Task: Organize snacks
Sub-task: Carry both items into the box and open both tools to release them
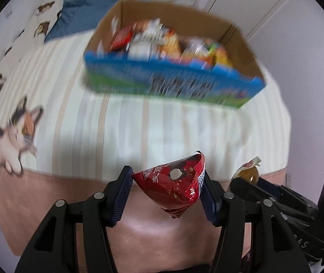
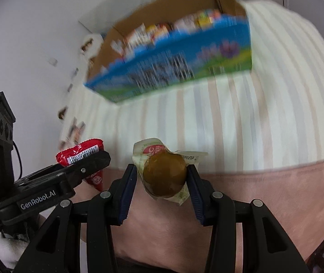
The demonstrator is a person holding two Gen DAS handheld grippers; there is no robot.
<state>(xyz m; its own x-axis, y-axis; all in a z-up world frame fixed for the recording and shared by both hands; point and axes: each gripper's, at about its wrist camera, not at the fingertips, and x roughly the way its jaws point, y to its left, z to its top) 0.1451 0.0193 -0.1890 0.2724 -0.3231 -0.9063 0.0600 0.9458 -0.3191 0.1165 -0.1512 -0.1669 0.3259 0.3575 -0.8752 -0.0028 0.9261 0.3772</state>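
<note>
My left gripper [image 1: 167, 182] is shut on a red snack packet [image 1: 173, 182], held in the air over the bed's near edge. My right gripper [image 2: 164, 177] is shut on a brown egg in clear wrapping [image 2: 164, 177], level with the left one. The packet also shows in the right wrist view [image 2: 80, 153], and the egg in the left wrist view [image 1: 248, 173]. An open cardboard box with blue printed sides [image 1: 173, 84] stands further back on the bed, full of several snack packets [image 1: 162, 41]. It also shows in the right wrist view [image 2: 173, 72].
The bed has a striped cream cover [image 1: 116, 125] with a pink border [image 1: 71, 195]. A cat-print cushion [image 1: 9, 141] and a blue pillow [image 1: 75, 16] lie at the left. White wardrobe doors [image 1: 252, 2] stand behind the box.
</note>
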